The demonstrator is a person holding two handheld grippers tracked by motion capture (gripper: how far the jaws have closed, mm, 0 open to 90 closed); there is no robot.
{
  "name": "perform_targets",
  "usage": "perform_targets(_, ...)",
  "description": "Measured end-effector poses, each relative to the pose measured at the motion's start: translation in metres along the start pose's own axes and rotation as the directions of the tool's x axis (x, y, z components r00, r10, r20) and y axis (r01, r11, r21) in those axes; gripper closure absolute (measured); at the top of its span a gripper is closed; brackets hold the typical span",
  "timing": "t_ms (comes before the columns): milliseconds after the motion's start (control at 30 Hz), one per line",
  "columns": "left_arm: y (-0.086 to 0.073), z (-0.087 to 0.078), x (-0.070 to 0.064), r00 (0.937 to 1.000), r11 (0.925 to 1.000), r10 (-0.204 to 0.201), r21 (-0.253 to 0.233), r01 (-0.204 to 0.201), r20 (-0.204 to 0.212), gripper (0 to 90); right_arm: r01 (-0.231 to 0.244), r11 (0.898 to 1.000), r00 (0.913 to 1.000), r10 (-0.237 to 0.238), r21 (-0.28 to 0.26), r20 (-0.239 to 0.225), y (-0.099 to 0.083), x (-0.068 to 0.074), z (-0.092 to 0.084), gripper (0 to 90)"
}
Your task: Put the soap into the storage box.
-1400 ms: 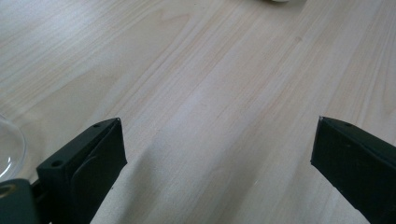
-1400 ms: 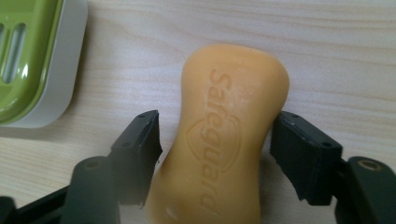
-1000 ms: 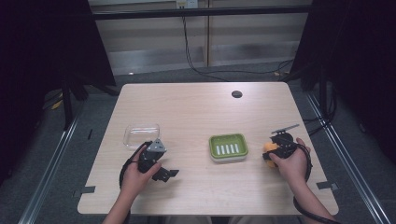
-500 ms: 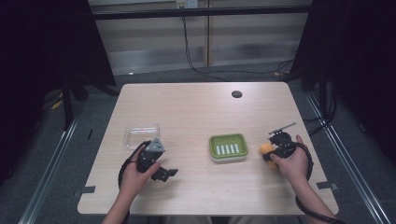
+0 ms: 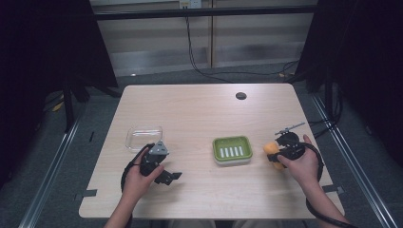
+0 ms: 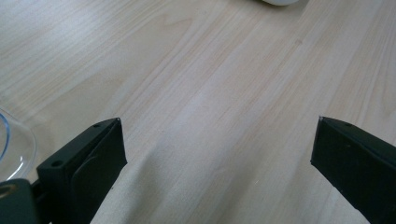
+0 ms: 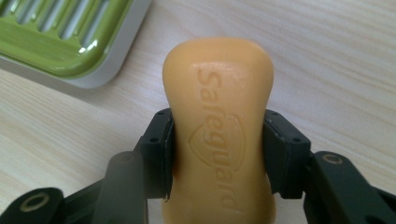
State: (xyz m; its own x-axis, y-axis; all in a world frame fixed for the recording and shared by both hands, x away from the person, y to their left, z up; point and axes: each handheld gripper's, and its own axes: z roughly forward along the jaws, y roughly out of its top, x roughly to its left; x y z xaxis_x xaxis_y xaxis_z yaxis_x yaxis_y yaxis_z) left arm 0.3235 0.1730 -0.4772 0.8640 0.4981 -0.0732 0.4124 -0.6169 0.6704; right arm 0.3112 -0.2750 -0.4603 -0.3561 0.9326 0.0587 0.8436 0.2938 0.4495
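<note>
Orange soap bar (image 7: 218, 130) clamped between the black pads (image 7: 159, 149) of the right gripper (image 7: 218, 154), jaws pressed on both long sides and just closed onto it. Embossed on the bar's top face in the right gripper view: "Safeguard", with a shield-shaped mark beneath the letters. No lettering legible on the same bar (image 5: 273, 151) from the high view, small and half hidden there by the right gripper (image 5: 280, 153) and the hand behind it. Bar low over the pale wooden table (image 5: 199, 114), possibly resting on it; contact hard to judge. Just beside it, toward the table's middle, green slotted soap dish (image 5: 232, 150) in a pale grey tray, its ribbed corner (image 7: 65, 37) seen close in the right gripper view.

Left gripper (image 6: 217, 154) with jaws wide apart and nothing between them, bare wood grain below. Curved clear plastic edge (image 6: 11, 144) at that view's left margin, seen whole from above as a clear empty container (image 5: 144, 137) just beyond the left gripper (image 5: 164, 176). Dark round hole (image 5: 241, 96) near the table's far edge.
</note>
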Motion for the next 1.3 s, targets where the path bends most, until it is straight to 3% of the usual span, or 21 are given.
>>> perform_targets(300, 0.0, 0.0, 0.0, 0.9999, 0.9998, 0.014, 0.016, -0.014, 0.006, 2.9, 0.031, 0.999, 0.9989, -0.032, -0.017, -0.035, 0.005, 0.0, -0.007, 49.8)
perform_targets(600, 0.0, 0.0, 0.0, 1.0, 0.9999, 0.005, 0.012, -0.005, 0.006, 2.9, 0.105, 0.994, 0.9922, -0.106, -0.018, -0.065, 0.012, 0.001, -0.012, 49.8)
perform_targets(800, 0.0, 0.0, 0.0, 1.0, 0.9999, 0.004, 0.012, -0.004, 0.007, 2.9, 0.117, 0.993, 0.989, -0.118, -0.014, -0.089, 0.016, 0.0, -0.015, 49.8)
perform_targets(1067, 0.0, 0.0, 0.001, 1.0, 0.9999, 0.004, 0.01, -0.004, 0.008, 2.9, 0.14, 0.99, 0.9872, -0.139, 0.005, -0.078, 0.021, 0.002, -0.02, 49.8)
perform_targets(1300, -0.001, 0.0, 0.002, 1.0, 1.0, 0.0, 0.001, 0.0, 0.007, 2.9, 0.163, 0.987, 0.9811, -0.162, 0.005, -0.106, 0.028, 0.002, -0.023, 49.8)
